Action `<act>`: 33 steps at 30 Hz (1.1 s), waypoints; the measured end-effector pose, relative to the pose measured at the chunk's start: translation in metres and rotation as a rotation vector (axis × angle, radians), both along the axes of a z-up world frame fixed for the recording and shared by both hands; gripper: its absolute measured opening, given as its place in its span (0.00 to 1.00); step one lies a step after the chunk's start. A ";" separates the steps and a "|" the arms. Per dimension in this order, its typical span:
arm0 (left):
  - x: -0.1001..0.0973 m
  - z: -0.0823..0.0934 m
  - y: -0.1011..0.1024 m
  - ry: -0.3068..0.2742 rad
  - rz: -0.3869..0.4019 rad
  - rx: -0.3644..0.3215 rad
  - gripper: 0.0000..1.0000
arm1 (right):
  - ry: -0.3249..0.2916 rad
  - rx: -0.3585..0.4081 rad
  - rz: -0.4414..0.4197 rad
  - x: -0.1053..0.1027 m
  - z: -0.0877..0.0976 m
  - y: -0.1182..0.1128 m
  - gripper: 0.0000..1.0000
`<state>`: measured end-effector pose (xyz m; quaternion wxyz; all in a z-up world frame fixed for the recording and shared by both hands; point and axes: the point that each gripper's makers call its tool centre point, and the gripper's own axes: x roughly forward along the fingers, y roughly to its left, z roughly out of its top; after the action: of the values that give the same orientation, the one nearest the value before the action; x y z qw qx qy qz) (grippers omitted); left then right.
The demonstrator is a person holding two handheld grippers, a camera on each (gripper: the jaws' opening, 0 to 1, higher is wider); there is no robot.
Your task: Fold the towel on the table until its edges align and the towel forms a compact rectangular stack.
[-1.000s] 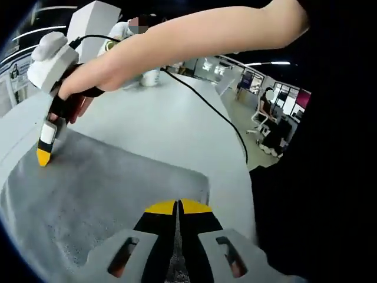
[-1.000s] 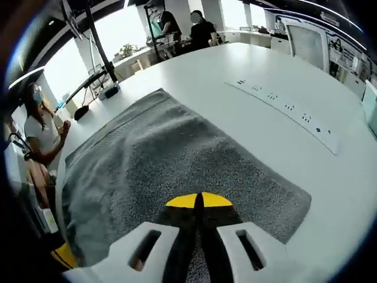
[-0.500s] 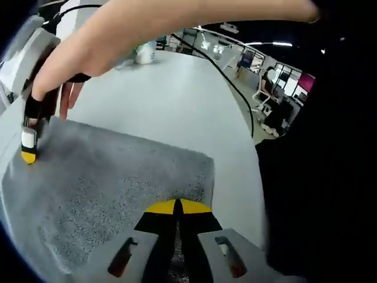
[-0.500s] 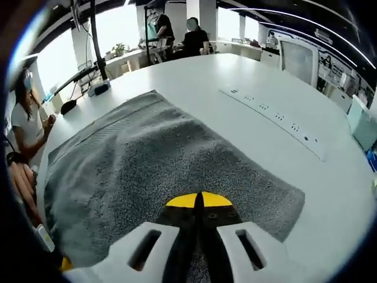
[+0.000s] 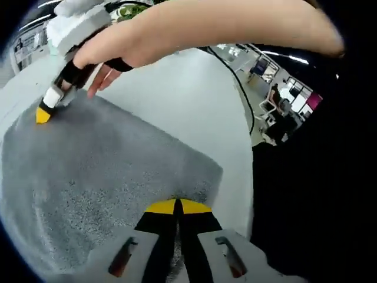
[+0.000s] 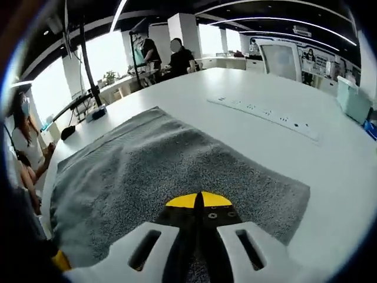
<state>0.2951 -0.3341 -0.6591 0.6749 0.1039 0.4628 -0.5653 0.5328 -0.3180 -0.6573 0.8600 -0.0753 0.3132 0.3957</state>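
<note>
Compared with half a second back, in the left gripper view, right gripper [image 5: 43, 114] shifted from the left edge up toward the far left corner of the towel [image 5: 100, 171], hand [image 5: 112, 50] and forearm stretched across the top. Left gripper [image 5: 177, 206] with yellow tips pressed together, dark jaws closed on the near edge of the towel, grey pile visible in the slit between them. Towel grey, looped, speckled texture, spread flat on the white table [image 5: 194, 100], right corner near the table's right edge. Black cable [image 5: 241, 97] trailing across the table beyond the towel. Right gripper's yellow tip resting at the towel's far left edge; whether closed on cloth, cannot tell from there.

Seen from the right gripper view, table surface lower and flatter than before, more of the room showing. Right gripper [image 6: 200, 200] with yellow tips together, clamped on the near edge of the towel [image 6: 159, 171]. Towel slightly rumpled, a soft ridge running through the middle, woven border band along the far left side, right corner lying flat on the table [image 6: 330, 177]. White power strip [image 6: 262, 115] far right on the table, well apart from the towel. Seated people in the far background and at the left.
</note>
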 end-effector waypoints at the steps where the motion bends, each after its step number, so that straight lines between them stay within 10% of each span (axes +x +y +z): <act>1: 0.000 -0.001 0.003 0.001 -0.006 0.004 0.01 | -0.003 -0.002 0.000 -0.001 0.000 -0.001 0.00; 17: -0.001 -0.001 0.027 0.054 0.095 0.047 0.01 | 0.001 -0.002 -0.023 -0.005 0.001 -0.023 0.00; 23: -0.001 0.000 0.033 0.019 0.110 0.033 0.01 | 0.098 0.146 -0.121 -0.008 0.002 -0.035 0.00; 33: 0.005 -0.001 0.048 0.027 0.180 0.032 0.01 | 0.120 0.153 -0.146 -0.014 0.001 -0.047 0.00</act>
<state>0.3000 -0.2860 -0.6599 0.7151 0.0649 0.4882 -0.4961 0.5187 -0.3651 -0.6560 0.8694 0.0373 0.3377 0.3588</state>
